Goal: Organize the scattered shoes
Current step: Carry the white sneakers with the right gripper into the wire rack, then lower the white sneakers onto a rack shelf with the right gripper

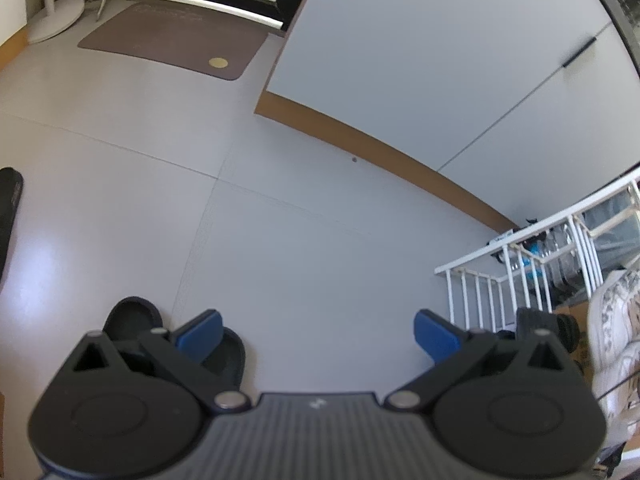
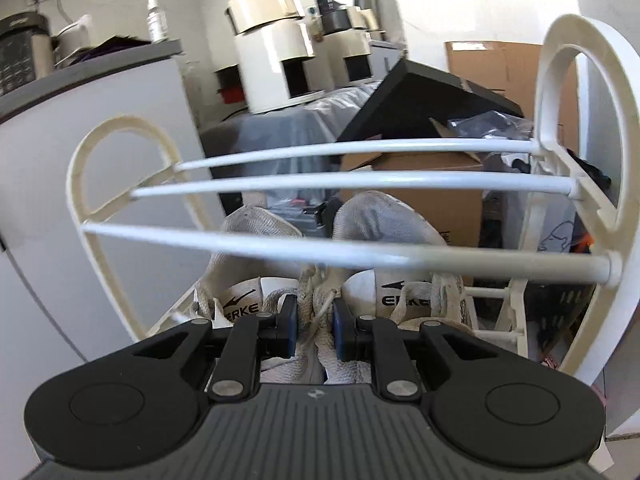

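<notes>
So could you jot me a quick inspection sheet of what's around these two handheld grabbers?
Surface: pale grey tiled floor.
Job's things: pair of white ERKE lace-up sneakers under the bars of the white tube shoe rack; black slippers on the floor.
Clutter: brown cardboard boxes, white cylindrical machines.
Grippers: left gripper open; right gripper shut on the sneakers' laces.
Cables: nothing seen.
Surroundings: brown doormat, white wall.

Rack rods (image 2: pixel 280 178): three, horizontal, barring passage above the white sneakers (image 2: pixel 384 232). Floor (image 1: pixel 300 240): open ahead of left gripper (image 1: pixel 316 332); black shoes (image 1: pixel 132 316) beside its left finger.
</notes>
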`<state>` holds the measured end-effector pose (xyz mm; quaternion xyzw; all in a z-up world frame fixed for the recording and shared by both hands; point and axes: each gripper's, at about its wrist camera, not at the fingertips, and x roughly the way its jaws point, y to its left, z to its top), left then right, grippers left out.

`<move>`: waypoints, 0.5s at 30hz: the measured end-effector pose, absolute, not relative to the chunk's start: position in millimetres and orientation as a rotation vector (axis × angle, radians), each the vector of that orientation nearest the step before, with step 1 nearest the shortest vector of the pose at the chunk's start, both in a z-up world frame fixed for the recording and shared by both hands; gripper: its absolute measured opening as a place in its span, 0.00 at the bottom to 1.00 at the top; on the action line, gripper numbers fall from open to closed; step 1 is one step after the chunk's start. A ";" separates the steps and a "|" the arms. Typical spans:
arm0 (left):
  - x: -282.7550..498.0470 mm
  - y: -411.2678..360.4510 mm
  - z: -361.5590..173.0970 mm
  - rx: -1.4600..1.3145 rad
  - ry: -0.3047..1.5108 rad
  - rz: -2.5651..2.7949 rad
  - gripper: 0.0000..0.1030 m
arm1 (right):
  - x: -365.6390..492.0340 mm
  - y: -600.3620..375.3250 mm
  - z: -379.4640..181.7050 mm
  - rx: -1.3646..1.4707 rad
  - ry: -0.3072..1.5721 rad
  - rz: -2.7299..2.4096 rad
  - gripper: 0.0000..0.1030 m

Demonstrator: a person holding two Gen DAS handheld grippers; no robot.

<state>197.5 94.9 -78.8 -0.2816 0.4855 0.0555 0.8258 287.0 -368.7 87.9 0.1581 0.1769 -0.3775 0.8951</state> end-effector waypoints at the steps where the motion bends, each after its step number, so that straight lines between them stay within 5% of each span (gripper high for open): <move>1: 198.7 95.7 -80.7 -0.602 1.033 0.121 1.00 | 287.0 -372.2 89.3 0.329 0.360 -0.795 0.19; 11: 203.8 96.2 -83.3 -0.588 1.035 0.110 1.00 | 279.4 -393.5 83.5 0.344 0.298 -0.895 0.19; 15: 205.4 98.0 -85.9 -0.571 1.034 0.110 1.00 | 281.1 -397.5 77.2 0.336 0.274 -0.964 0.27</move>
